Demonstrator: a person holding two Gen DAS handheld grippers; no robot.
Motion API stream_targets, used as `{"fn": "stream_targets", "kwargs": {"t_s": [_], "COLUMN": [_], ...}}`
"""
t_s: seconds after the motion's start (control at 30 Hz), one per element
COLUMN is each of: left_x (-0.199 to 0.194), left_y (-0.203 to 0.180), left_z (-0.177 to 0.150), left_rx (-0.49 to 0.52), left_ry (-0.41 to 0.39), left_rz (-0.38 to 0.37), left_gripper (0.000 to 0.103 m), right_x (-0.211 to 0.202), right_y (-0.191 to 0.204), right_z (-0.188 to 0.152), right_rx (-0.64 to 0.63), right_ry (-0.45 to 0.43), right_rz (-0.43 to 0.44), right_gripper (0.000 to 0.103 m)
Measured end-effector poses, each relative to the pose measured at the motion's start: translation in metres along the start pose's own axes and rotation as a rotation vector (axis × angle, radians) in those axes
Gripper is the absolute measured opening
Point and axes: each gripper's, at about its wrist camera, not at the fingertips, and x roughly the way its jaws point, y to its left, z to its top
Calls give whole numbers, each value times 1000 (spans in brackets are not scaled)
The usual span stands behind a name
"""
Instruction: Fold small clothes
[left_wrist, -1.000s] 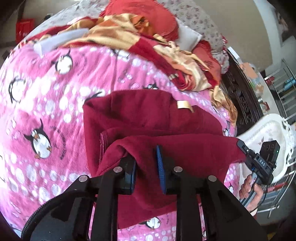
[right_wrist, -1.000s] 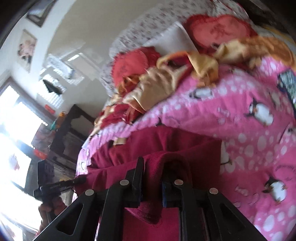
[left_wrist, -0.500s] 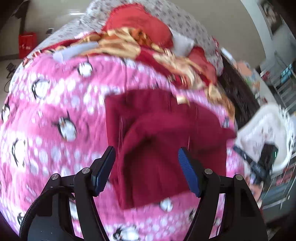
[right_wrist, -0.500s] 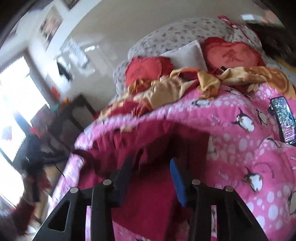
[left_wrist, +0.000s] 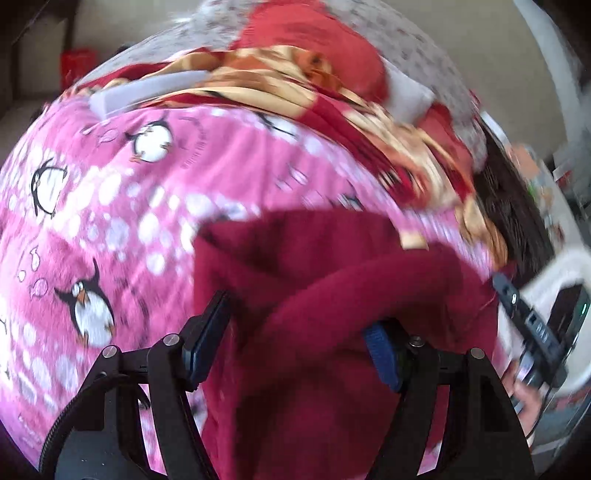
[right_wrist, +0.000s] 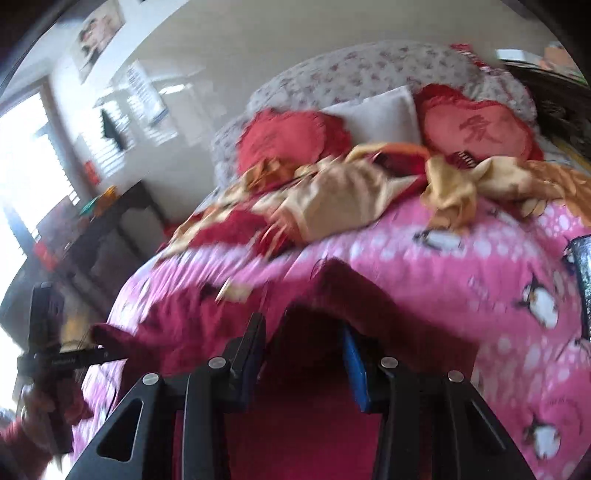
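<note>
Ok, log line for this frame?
step: fold released | garment: dark red, folded on pink penguin blanket | left gripper: open | right gripper: open, cloth between pads

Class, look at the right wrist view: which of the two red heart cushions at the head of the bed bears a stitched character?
The right-hand red heart cushion, beside the white pillow; the left one looks plain.

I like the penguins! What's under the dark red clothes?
The dark red clothes lie on the pink penguin blanket. Penguins show around them; any beneath are covered.
</note>
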Motion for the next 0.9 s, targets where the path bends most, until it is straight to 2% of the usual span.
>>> {"fn": "stream_targets", "kwargs": {"t_s": [0.1,0.17,0.23,0.27,0.3,0.4,0.6,0.77,0.87,0.9], "left_x": [8,4,-6,-12,-20,-43,-62,-56,-45,-40], "left_y": [16,18,21,23,25,26,25,10,7,6], "left_z": [10,10,5,2,-2,-22,-82,-113,-120,-121], "left_rx": [-70,-63,-46,-44,-39,19,139,238,234,230], "left_ry": [26,23,22,22,22,27,64,50,55,58], "left_rz": [4,19,27,15,-5,-20,-24,-6,-4,-5], "left_gripper": [70,70,70,70,71,71,71,71,71,70], "right_x": [19,30,24,18,11,-21,-76,-80,-74,-73], "right_y": [-9,-10,-9,-8,-8,-6,-19,-24,-25,-24], "right_z": [11,15,15,15,13,-4,-70,-114,-125,-127], "right_rx": [53,55,44,44,46,26,-22,-50,-36,-32], "right_ry": [5,30,32,34,34,61,155,216,216,211], "right_rz": [-35,-63,-63,-58,-50,-16,-62,-32,-1,21], "right_gripper": [40,40,40,42,49,50,50,50,49,45]}}
